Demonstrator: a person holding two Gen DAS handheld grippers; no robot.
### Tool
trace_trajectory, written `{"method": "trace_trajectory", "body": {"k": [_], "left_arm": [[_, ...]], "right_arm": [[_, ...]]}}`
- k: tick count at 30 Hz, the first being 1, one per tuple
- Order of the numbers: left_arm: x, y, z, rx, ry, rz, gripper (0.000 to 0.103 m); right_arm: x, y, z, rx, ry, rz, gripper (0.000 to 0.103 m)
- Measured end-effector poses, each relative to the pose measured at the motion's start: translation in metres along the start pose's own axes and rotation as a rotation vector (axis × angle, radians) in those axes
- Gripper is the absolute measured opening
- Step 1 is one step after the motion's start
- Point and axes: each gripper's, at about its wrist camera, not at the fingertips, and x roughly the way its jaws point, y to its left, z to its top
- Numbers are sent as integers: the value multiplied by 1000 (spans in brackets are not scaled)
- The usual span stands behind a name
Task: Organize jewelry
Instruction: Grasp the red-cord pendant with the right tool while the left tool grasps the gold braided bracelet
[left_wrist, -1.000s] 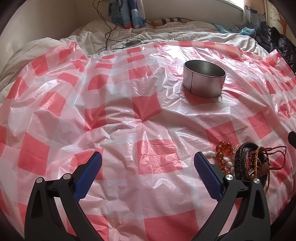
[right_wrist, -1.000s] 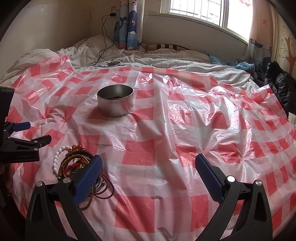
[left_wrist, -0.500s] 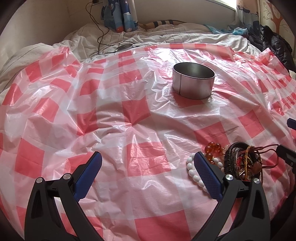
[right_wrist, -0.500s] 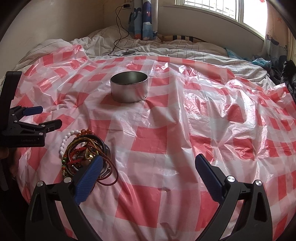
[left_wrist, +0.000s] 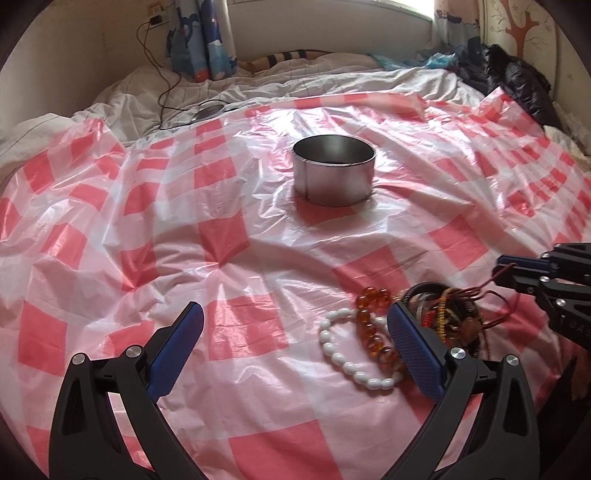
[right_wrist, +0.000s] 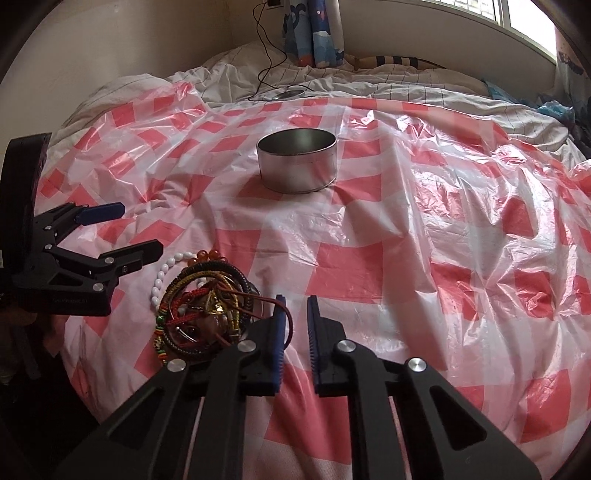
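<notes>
Right gripper: jaws nearly together, red cord (thin, limp) looping by them; whether pinched cannot be told. Left gripper: spread. Tangled bracelets snag; grasp stiff bangles. Tin beyond.

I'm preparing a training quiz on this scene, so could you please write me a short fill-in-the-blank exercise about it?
1. The round metal tin stands upright with no ____ on it.
2. The left claw has its jaws spread wide, so it is ____.
3. The bracelet of oval beads lying beside the amber one is ____ in colour.
4. The checked plastic sheet is white and ____.

Missing words: lid; open; white; red
</notes>
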Motion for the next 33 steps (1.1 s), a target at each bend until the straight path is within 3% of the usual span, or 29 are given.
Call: {"method": "trace_trajectory", "body": {"k": [6,13,18,28,33], "left_arm": [[-15,-13,-1,46,-49,-163,96],[-16,-55,-12,222,-23,-287,96],[-17,-77,-18,299,-11,-328,96],[-18,-72,-18,269,-20,-411,95],[-16,-77,-21,300,-11,-429,82]], "right_arm": [[-15,-23,4,125,-62,81,9],[-21,-33,7,186,-81,98,9],[-26,-40,6,214,-115,77,9],[-28,-52,5,259,-124,77,10],[-28,-52,4,257,-121,69,27]]}}
